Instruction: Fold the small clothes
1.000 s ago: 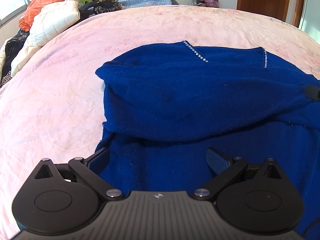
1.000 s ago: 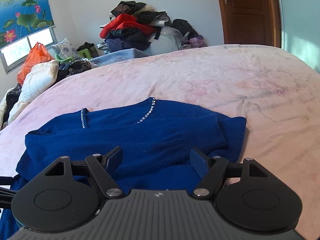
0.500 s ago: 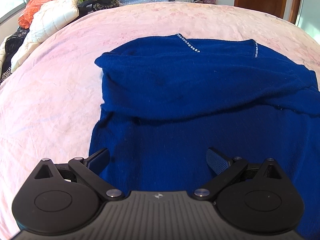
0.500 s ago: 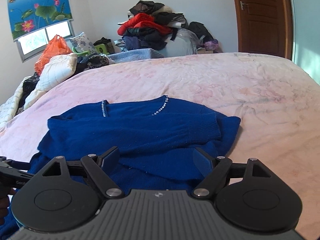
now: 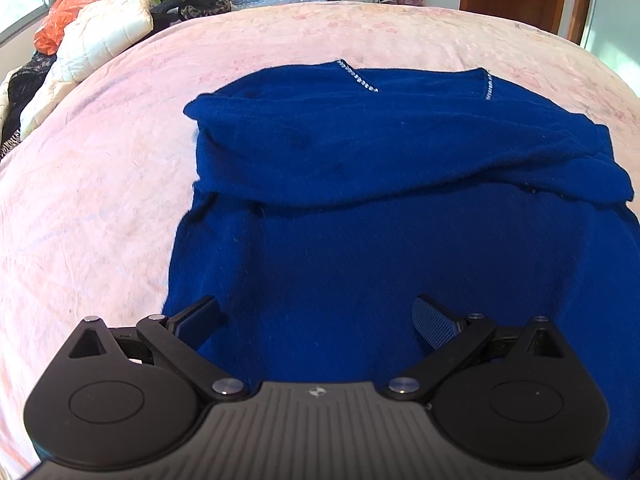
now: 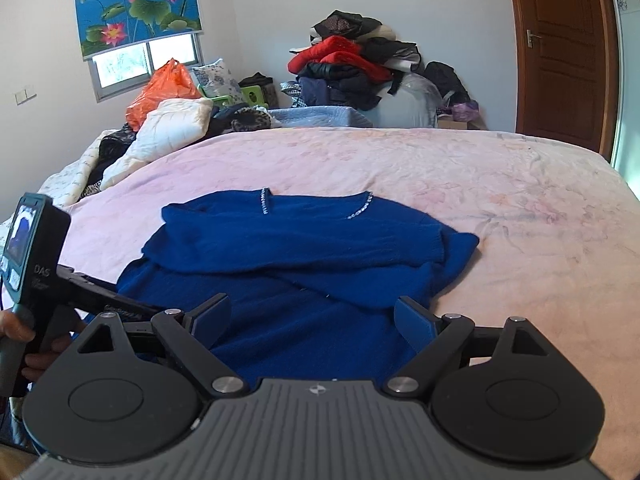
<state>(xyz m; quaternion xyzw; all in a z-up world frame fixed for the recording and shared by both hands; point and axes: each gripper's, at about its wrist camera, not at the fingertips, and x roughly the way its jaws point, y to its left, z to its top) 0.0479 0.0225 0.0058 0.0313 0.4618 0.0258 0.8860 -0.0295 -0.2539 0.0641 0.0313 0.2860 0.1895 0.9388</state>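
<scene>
Black plastic right gripper [image 6: 312, 318]: blue-padded jaws stand wide and have just been opening further, nothing between them; only fabric lies below. Its fingertips show; everything behind the ribbed grey housing is cut off by the frame edge.

Left gripper [image 5: 318, 318], same black build, jaws spread wide, empty, hanging over the near half of the garment. In the right wrist view its handle and small screen appear at the far left, with part of a hand [image 6: 22, 344] on the grip; its fingers are hidden there behind the right gripper's housing.

Royal-blue knit sweater [image 6: 296, 264] lies flat on the pale pink bedspread [image 6: 500, 208], both sleeves folded across the chest, a line of small rhinestones at each side of the neckline. Its bottom hem is hidden under both grippers.

Beyond the bed: a heaped pile of dark and red clothes [image 6: 352, 68], an orange plastic bag [image 6: 160, 92], a cream quilted jacket [image 6: 168, 132], a brown wooden door [image 6: 560, 52]. Items within the heap are hard to tell apart.
</scene>
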